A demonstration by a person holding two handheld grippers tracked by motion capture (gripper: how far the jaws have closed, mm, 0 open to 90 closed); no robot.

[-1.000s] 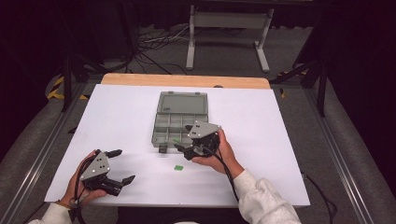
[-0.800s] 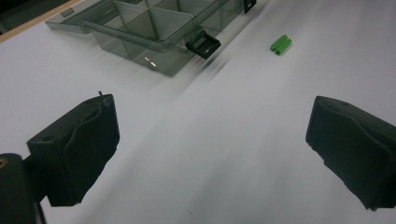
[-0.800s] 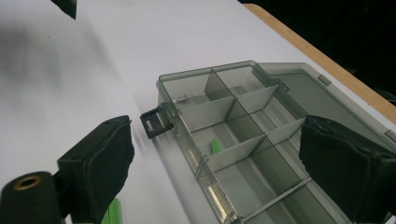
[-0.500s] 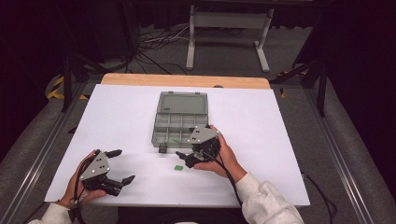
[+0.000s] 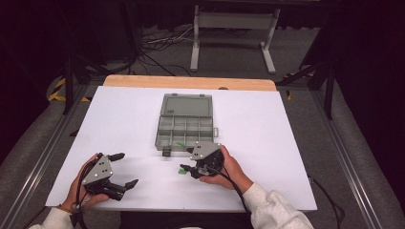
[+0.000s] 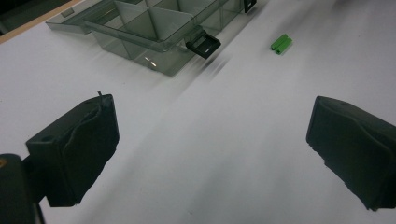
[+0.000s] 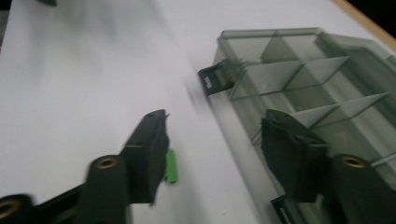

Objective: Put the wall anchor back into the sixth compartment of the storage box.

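A small green piece (image 5: 182,170) lies on the white table just in front of the clear grey compartment box (image 5: 185,125), whose lid is folded back. My right gripper (image 5: 187,160) is low over the piece and points left. In the right gripper view the green piece (image 7: 171,165) rests between the jaws against the inner face of the left one, while the other jaw stands well clear of it. These jaws have just been closing, and my right gripper (image 7: 215,126) is still open. My left gripper (image 5: 125,169) rests at the front left, wide open and holding nothing.
The box's black latch (image 6: 204,44) sticks out toward me, and the green piece (image 6: 281,44) lies to its right in the left gripper view. Another bit of green (image 5: 180,143) sits in a front compartment. A wooden strip (image 5: 191,82) edges the table's far side.
The right gripper came down and toward the front edge, from the box's front row to the green piece, and its jaws narrowed around it. The left gripper stayed put.
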